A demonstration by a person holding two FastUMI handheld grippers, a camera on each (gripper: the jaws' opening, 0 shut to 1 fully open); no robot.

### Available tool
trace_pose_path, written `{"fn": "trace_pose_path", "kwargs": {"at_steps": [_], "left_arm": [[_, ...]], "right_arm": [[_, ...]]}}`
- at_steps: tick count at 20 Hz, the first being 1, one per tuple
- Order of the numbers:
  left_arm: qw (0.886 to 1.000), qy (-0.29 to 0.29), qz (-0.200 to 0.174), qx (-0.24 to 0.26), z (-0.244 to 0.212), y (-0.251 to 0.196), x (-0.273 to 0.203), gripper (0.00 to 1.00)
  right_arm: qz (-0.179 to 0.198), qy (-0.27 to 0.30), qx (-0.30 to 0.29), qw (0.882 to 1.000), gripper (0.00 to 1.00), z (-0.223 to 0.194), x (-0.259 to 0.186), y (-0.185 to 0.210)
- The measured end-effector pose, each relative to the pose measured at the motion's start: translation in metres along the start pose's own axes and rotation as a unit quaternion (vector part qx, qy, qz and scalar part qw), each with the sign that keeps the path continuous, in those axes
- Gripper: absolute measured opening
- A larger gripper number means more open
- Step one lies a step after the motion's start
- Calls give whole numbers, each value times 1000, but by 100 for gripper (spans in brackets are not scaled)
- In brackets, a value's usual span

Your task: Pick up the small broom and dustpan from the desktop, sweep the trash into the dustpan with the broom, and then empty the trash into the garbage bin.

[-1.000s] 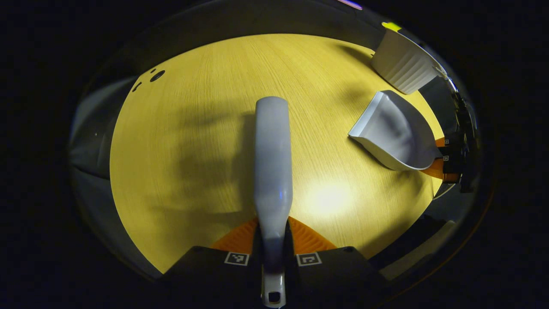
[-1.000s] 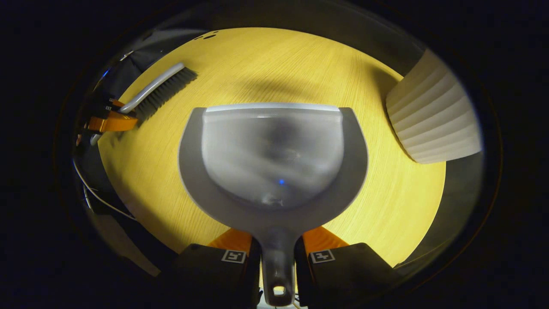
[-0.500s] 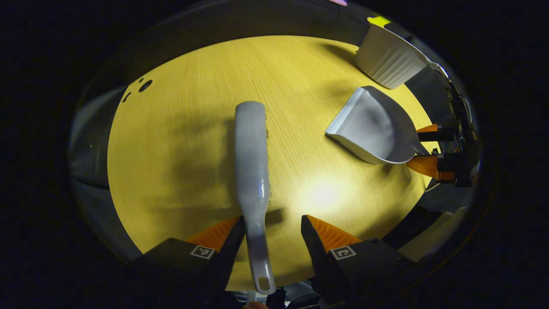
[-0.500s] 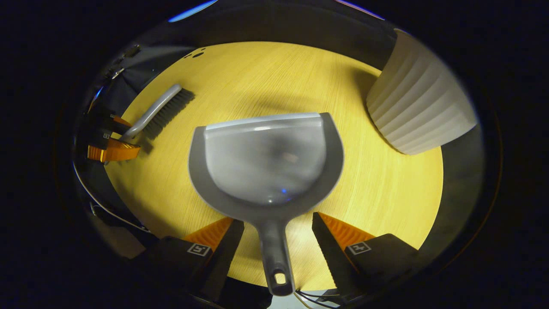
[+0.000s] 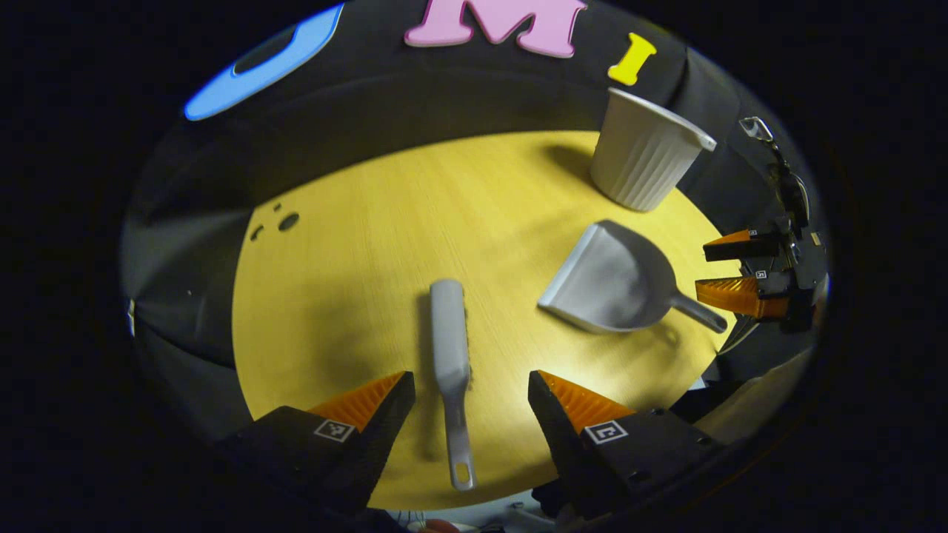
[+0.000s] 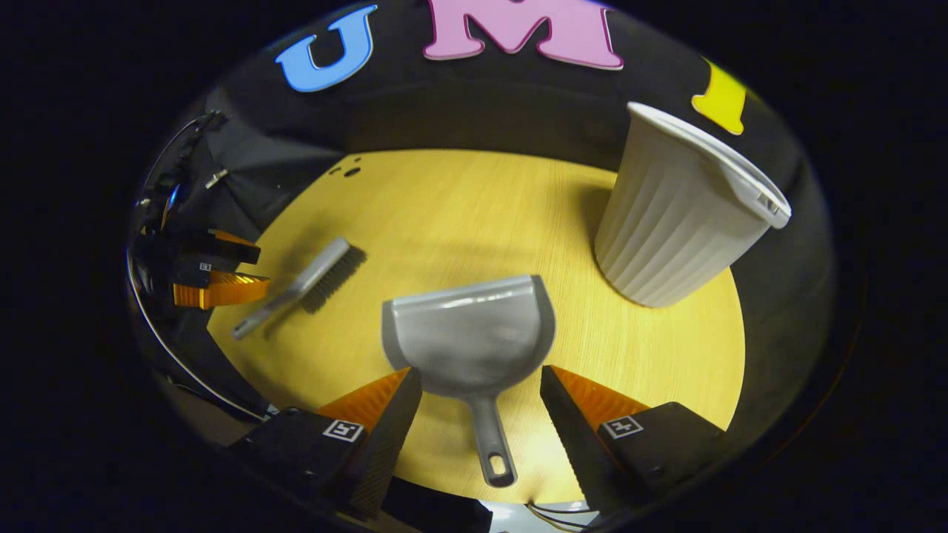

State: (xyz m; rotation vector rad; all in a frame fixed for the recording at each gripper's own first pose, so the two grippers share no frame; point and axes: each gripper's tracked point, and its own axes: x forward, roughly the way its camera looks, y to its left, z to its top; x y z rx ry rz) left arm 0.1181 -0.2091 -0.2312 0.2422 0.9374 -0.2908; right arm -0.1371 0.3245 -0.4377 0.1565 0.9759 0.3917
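The small grey broom (image 5: 450, 355) lies flat on the yellow wooden desktop (image 5: 370, 244), its handle pointing toward me between the spread fingers of my left gripper (image 5: 470, 389), which is open and raised above it. The grey dustpan (image 6: 470, 337) rests on the desk with its handle toward my right gripper (image 6: 481, 385), also open and lifted clear. In the left gripper view the dustpan (image 5: 615, 281) sits to the right, with the right gripper (image 5: 729, 270) beyond its handle. In the right gripper view the broom (image 6: 307, 285) lies at the left beside the left gripper (image 6: 222, 270).
A white ribbed garbage bin (image 6: 678, 215) stands upright at the desk's far right corner, shown also in the left gripper view as the bin (image 5: 644, 152). A few small dark holes (image 5: 285, 220) mark the desktop's far left. Black cloth wall rises behind the desk.
Both grippers opened, releasing the broom and the dustpan onto the desk, then drew back and up. The tools now lie farther from the fingers.
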Motion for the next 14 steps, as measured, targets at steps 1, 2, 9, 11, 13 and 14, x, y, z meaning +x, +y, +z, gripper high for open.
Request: {"fn": "trace_pose_path", "kwargs": {"at_steps": [1, 2, 9, 11, 13, 14], "left_arm": [[999, -33, 2, 4, 13, -3, -9, 96], [998, -59, 3, 6, 26, -7, -16, 96], [977, -213, 12, 20, 89, -30, -68, 96], [969, -247, 7, 17, 102, -36, -80, 96], [961, -277, 3, 18, 116, -43, -93, 95], [957, -288, 1, 20, 122, -47, -99, 95]], "right_arm": [[-4, -14, -2, 1000, 100, 11, -7, 0], [-6, -30, -4, 1000, 99, 21, -13, 0], [-40, -192, -28, 980, 100, 105, -62, -1], [-49, -227, -37, 972, 99, 120, -75, 1], [-60, -240, -52, 967, 99, 126, -85, 1], [-67, -250, -59, 964, 99, 130, -93, 3]]}}
